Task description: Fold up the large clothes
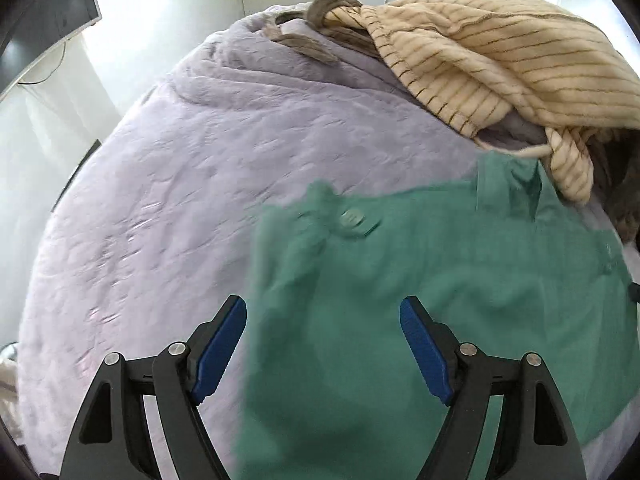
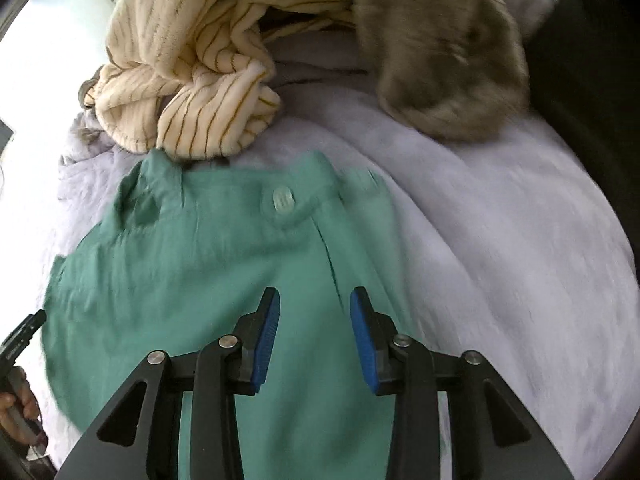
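Observation:
A green garment with a waistband and a pale button (image 1: 352, 218) lies on a lilac blanket; it shows in the left wrist view (image 1: 420, 320) and in the right wrist view (image 2: 208, 264), button (image 2: 283, 200) up. My left gripper (image 1: 323, 312) is open and empty above the garment's left edge. My right gripper (image 2: 315, 300) is open and empty above the garment's middle, near its fly seam. The image is blurred by motion.
The lilac blanket (image 1: 180, 208) covers the bed. A cream striped garment (image 1: 500, 64) and a grey-brown fleece (image 2: 448, 48) are heaped at the far side. A door and wall stand behind. The left gripper's handle and a hand (image 2: 16, 400) show at the left.

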### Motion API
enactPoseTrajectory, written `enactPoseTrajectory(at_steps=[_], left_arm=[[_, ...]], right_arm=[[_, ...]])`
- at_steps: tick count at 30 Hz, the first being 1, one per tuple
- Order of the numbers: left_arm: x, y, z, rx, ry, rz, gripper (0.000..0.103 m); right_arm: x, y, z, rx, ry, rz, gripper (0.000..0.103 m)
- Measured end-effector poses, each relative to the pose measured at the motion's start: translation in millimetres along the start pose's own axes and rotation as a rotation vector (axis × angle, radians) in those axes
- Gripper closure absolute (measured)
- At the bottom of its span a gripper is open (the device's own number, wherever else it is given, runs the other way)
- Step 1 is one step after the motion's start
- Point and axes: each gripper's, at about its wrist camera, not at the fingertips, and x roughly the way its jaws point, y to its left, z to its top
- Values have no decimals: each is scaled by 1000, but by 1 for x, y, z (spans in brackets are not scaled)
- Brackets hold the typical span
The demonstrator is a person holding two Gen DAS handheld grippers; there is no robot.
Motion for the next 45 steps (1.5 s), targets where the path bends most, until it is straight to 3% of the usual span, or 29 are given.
enactPoseTrajectory(at_steps=[5,8,12,14,18,22,26,32,38,41,45], left_arm=[[-26,18,-37,-46,48,-26,23],[-17,22,-60,-45,103,14,23],[3,47,-83,-79,153,78,23],[5,67,-91,-142,164,39,20],[-2,84,-96,-189,171,9,18],[-18,85,-99,-121,160,69,19],[-24,106,-109,-132,207,115,19],[-40,123,-125,-175,259,61,19],[-44,107,-132,-142,296,4,19],[-42,99,-136,-136,316,-21,19],[-41,94,-137,-132,343,-45,19]], right_arm=[[-14,-3,-46,21,80,78,63],[-3,-4,-61,8,110,21,63],[5,-49,-70,166,117,-1,70],[7,-61,-71,194,105,-18,79],[-4,-64,-72,233,92,-59,78],[-16,-46,-79,220,102,-50,76],[-26,-21,-97,207,127,0,70],[-23,26,-137,197,204,93,56],[-5,67,-172,219,298,147,55],[2,83,-183,224,333,162,46],[10,103,-188,204,367,169,46]])
